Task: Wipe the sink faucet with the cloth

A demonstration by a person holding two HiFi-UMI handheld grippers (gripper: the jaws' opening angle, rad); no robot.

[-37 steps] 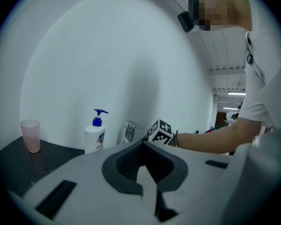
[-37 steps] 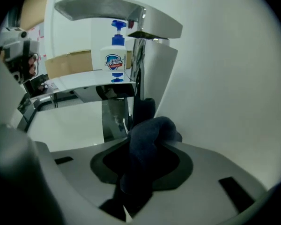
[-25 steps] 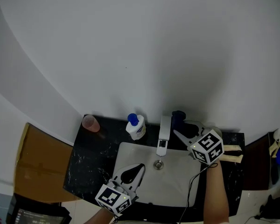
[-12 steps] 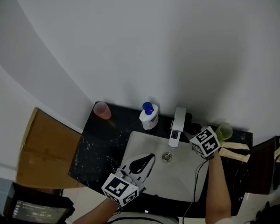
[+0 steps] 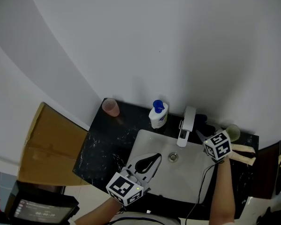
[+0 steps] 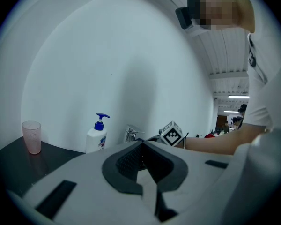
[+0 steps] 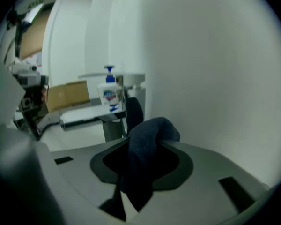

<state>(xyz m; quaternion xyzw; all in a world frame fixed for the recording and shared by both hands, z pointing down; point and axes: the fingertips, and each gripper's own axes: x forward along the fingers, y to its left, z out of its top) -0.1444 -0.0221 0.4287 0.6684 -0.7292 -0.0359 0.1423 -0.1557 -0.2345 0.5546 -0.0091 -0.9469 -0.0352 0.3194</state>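
Right claw (image 5: pixel 201 135), clamped on the dark cloth (image 7: pixel 147 142), has dropped close beside the faucet (image 5: pixel 186 124), at its 4 o'clock; wiping looks about to begin. Left claw (image 5: pixel 152 161), jaws together and empty, hovers over the sink (image 5: pixel 187 184). The soap bottle (image 5: pixel 158 115) label is illegible.

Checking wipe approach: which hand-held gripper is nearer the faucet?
Right. The right hand-held gripper, gripping the cloth, is beside the faucet; the left hand-held gripper is over the near side of the sink.
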